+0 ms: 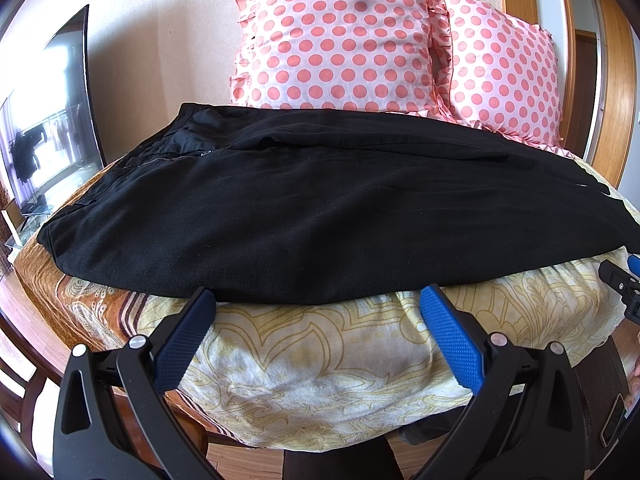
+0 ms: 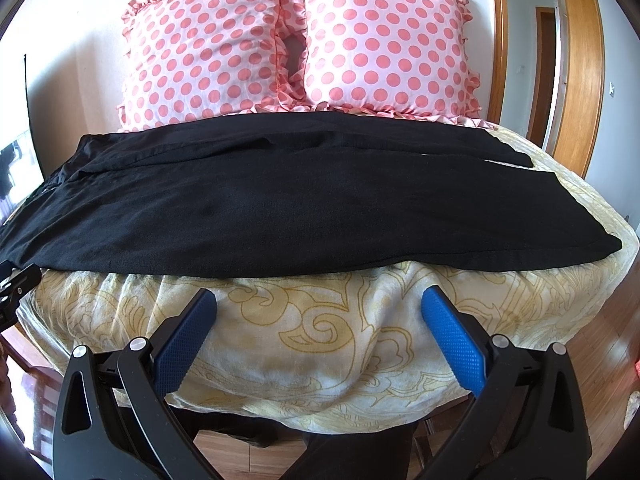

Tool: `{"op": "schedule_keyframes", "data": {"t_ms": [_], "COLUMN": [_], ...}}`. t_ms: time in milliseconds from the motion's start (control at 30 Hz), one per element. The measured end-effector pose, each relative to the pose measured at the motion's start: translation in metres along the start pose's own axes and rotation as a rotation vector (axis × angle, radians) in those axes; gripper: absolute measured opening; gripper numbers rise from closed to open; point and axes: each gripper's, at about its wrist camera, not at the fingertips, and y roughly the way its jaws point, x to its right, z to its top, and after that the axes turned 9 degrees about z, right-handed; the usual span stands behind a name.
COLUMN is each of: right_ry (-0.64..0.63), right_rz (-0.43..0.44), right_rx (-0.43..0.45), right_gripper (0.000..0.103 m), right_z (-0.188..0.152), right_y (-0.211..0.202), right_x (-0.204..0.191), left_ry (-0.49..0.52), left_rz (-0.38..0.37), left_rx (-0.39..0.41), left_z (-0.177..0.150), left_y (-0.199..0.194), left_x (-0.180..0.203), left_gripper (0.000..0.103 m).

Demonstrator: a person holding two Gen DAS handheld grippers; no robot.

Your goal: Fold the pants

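Note:
Black pants (image 1: 304, 208) lie flat across the bed, waistband and zipper toward the left, leg ends toward the right. In the right wrist view the same pants (image 2: 280, 208) stretch side to side, the hems at the right. My left gripper (image 1: 318, 300) is open, its blue-padded fingers just short of the pants' near edge, nothing between them. My right gripper (image 2: 320, 300) is open too, over the bedspread a little below the near edge of the legs. The right gripper's tip (image 1: 624, 284) shows at the far right of the left wrist view.
A yellow and orange patterned bedspread (image 1: 320, 368) covers the bed (image 2: 328, 344). Two pink polka-dot pillows (image 1: 340, 40) (image 2: 380, 40) lean against the wall behind the pants. A TV (image 1: 52, 120) stands at the left, a wooden door frame (image 2: 580, 60) at the right. Wooden floor lies below.

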Motion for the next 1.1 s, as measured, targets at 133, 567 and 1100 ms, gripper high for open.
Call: {"op": "schedule_keyframes", "data": {"t_ms": [133,567,1100], "right_ry": [0.0,0.069,0.37], "right_rz": [0.001,0.083,-0.328], "right_rx": [-0.003,0.103,0.016], "right_gripper": [0.102,0.102,0.09], "right_z": [0.0,0.046,0.247], "right_y": [-0.001,-0.035,0.117], "right_x": [0.0,0.047,0.19], "left_ry": [0.0,0.034,-0.126], "left_rz": [0.0,-0.052,-0.06], "left_rx": [-0.001,0.048,0.148], "left_z": [0.0,0.011,0.087], "left_y": [0.0,-0.02,0.009], "left_x": [0.0,-0.005,-0.004], "left_gripper": [0.101,0.101,0.101]}}
